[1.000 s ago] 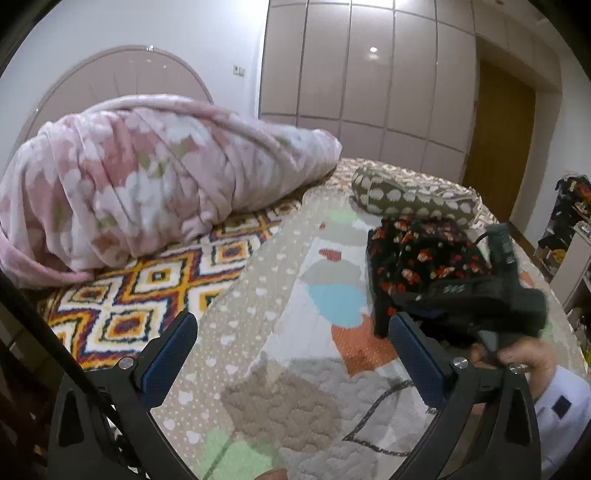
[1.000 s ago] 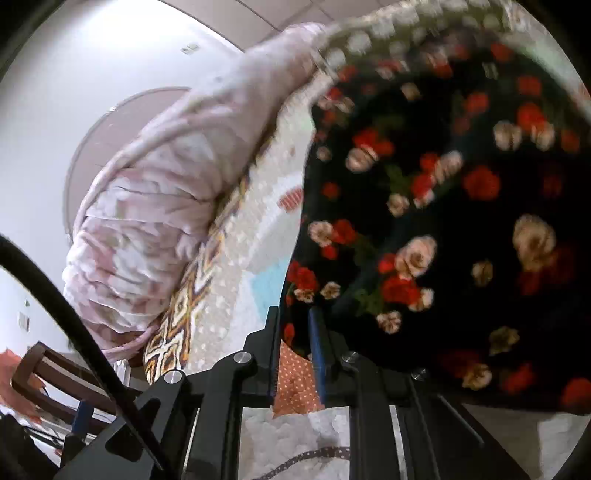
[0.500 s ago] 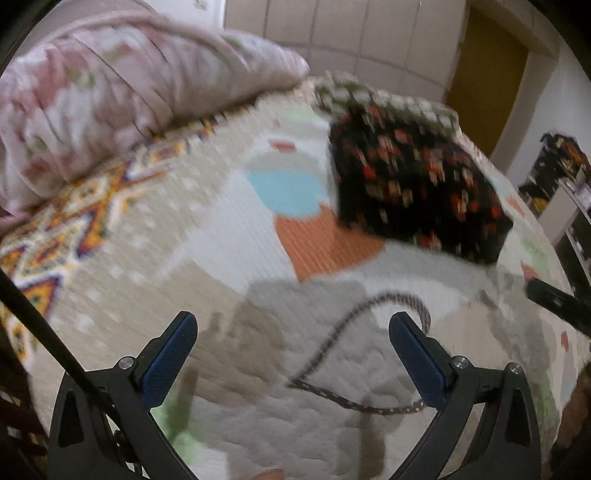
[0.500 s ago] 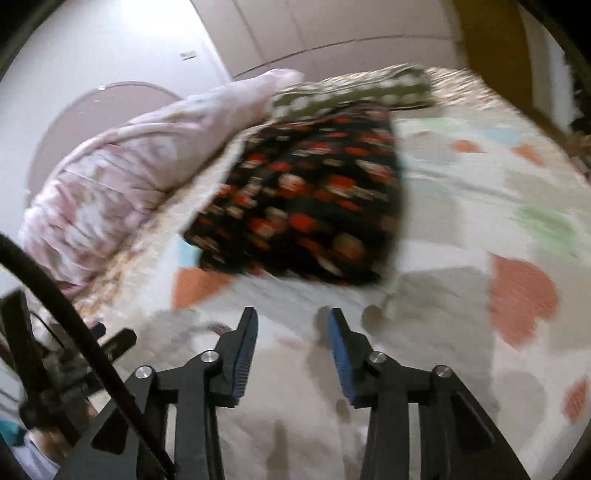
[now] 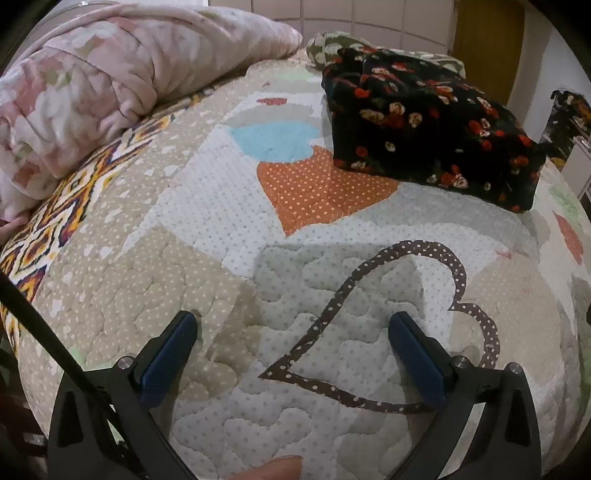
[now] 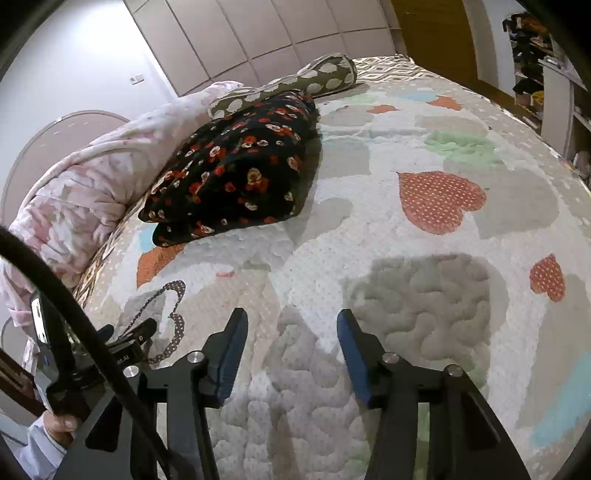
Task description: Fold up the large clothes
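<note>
Meanwhile the folded garment [image 5: 424, 122], black with red and cream flowers, lay on the quilt [image 5: 229, 206], its far end against a spotted olive pillow [image 6: 295, 88]. Beside the garment, toward the headboard, a rolled pink blanket [image 5: 92, 81] ran along the quilt's edge. On the garment's other side the quilt stretched bare, and past it a shelf [image 6: 554, 92] stood by a wooden door [image 6: 432, 29]. Nothing lay between the garment and either gripper; only quilt filled that stretch.

The left gripper [image 5: 291, 354] hung over a brown dotted heart outline [image 5: 388, 325] on the quilt, well short of the garment, its jaws wide apart with nothing between them. The right gripper [image 6: 291, 350] stood over a grey patch, also well short of the garment, its jaws partly apart and opening, with nothing between them. In the right wrist view the left gripper showed near the heart outline, held by a hand [image 6: 61, 424] in a white sleeve.

A second earlier the right gripper's jaws had been almost closed right at the garment's near edge, which filled its view; now the gripper was clear of it. The left view had then taken in the wall and wardrobe; now it tipped down onto the quilt.
</note>
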Demonstrator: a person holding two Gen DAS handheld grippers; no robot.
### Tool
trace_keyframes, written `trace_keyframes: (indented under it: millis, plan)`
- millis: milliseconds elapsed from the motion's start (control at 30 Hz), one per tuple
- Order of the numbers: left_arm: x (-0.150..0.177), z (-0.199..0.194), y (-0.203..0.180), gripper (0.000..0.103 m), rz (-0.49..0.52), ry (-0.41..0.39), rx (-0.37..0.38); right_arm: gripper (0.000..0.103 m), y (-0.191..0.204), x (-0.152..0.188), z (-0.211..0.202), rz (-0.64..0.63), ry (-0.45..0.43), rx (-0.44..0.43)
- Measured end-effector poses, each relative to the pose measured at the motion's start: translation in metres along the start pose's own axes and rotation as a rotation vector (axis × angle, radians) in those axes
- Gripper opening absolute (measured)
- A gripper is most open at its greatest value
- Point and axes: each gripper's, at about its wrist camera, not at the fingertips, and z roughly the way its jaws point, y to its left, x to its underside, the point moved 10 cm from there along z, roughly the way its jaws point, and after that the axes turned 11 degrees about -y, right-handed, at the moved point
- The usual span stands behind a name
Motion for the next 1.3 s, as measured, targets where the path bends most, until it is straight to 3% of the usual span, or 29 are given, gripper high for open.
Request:
trace_keyframes:
  millis: [267, 433, 733, 1300]
  plan:
    - [0.004, -0.023, 0.002, 0.103, -0.040, 0.003, -0.029, 0.060, 0.003, 0.007, -0.007, -0.023, -0.015, 0.052]
    - [0.003, -0.056, 0.003, 0.103, -0.075, -0.048, -0.020, 0.064, 0.000, 0.006, -0.008, -0.053, -0.032, 0.105]
    - [-0.007, -0.090, -0.008, 0.103, -0.031, -0.140, -0.026, 0.067, 0.003, 0.011, -0.001, -0.120, -0.029, 0.149]
    - [0.004, -0.087, -0.019, 0.103, -0.008, -0.093, 0.012, 0.069, 0.002, 0.009, -0.001, -0.164, -0.038, 0.185]
